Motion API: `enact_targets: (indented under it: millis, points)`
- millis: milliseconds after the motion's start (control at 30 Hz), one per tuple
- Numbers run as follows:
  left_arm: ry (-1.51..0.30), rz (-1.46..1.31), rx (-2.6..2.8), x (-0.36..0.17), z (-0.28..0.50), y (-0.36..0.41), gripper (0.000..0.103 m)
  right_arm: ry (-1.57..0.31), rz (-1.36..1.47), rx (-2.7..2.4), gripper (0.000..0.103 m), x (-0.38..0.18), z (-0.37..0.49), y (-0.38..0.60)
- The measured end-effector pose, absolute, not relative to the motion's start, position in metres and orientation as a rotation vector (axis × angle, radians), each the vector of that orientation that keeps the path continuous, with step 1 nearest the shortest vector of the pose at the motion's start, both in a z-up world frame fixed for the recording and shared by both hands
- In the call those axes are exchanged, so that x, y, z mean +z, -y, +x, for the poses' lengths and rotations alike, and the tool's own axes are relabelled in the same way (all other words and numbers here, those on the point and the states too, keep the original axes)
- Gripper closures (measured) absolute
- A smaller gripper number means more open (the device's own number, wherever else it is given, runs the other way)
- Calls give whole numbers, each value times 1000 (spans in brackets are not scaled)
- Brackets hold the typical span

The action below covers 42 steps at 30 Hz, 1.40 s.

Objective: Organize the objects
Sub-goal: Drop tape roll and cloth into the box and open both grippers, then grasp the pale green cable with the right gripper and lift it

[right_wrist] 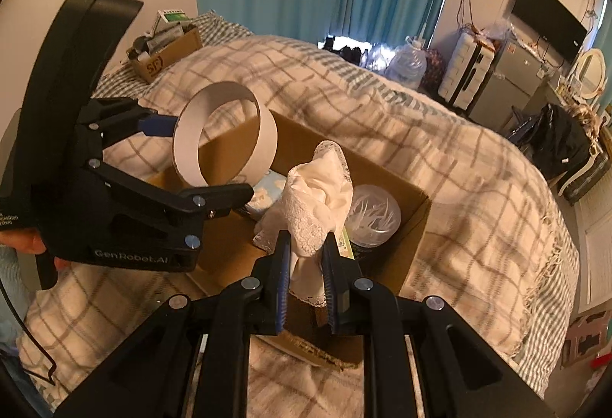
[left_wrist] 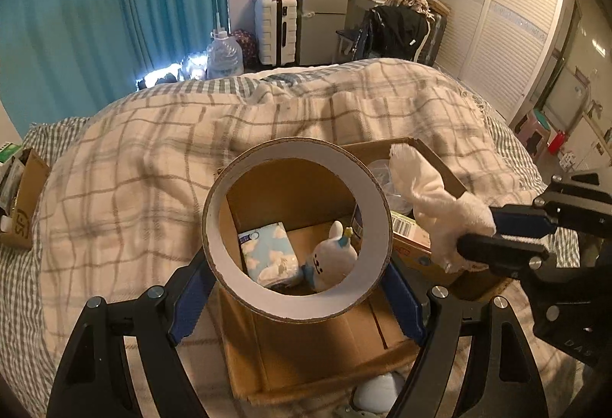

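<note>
My left gripper (left_wrist: 296, 288) is shut on a big tape roll (left_wrist: 237, 270) with a white rim and holds it above an open cardboard box (left_wrist: 325, 345) on the bed. The roll also shows in the right wrist view (right_wrist: 187, 146). My right gripper (right_wrist: 305, 249) is shut on a white lace cloth (right_wrist: 317, 196) over the box (right_wrist: 415, 226); the cloth shows in the left wrist view (left_wrist: 428, 200). Inside the box lie a blue cloud-print packet (left_wrist: 269, 253), a small plush toy (left_wrist: 331, 259) and a clear round tub (right_wrist: 373, 215).
The box sits on a plaid blanket (left_wrist: 172, 150) that covers the bed. A second small cardboard box (right_wrist: 164, 51) with items stands at the bed's far corner. Beyond the bed are a water jug (left_wrist: 223, 56), suitcase (left_wrist: 277, 30) and wardrobe (left_wrist: 497, 20).
</note>
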<state>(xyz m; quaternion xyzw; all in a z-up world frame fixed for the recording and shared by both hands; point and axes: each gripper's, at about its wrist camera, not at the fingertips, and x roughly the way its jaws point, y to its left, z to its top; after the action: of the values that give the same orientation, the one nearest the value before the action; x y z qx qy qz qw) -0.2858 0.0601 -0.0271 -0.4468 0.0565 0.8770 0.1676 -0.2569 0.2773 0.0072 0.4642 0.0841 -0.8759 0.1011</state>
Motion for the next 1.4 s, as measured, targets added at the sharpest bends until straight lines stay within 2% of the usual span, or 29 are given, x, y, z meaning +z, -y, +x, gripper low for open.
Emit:
enact_targets:
  millis: [100,133,200,267,333,433,600,700,933,1167,1300,1400]
  points:
    - [-150,-1260,2500,-28,-288,-60,20,-214,1367,-2584,87,1,-261,-283]
    - [-152,-1259,2499,-28,-288,-60,19,-207,1365,-2588,84,2,-260,-284]
    - [-162,-1256,2501,-27,-286,-60,19,-202,1355,-2600,74,4,-258,-285]
    - [-178,-1254,2507,-25,-285,-61,18,-197,1339,-2616,55,9,-255,-285]
    - [-192,-1250,2525,-21,-282,-62,13,-191,1317,-2639,47,18,-250,-286]
    - [-193,-1228,2565,-10,-273,-57,6,-193,1290,-2672,46,32,-239,-288]
    - [-174,-1205,2595,13,-245,-46,4,-225,1255,-2728,45,58,-213,-287]
    - [-163,-1187,2608,26,-226,-38,0,-259,1223,-2753,40,77,-191,-279]
    - [-117,-1207,2623,40,-169,-11,0,-330,1164,-2780,28,99,-146,-253]
    - [-91,-1251,2700,21,-120,14,0,-322,1212,-2754,16,73,-124,-226]
    - [5,-1283,2759,-5,-103,28,0,-260,1291,-2678,16,39,-127,-213]
    - [4,-1314,2789,-23,-98,32,0,-254,1391,-2615,16,0,-136,-202]
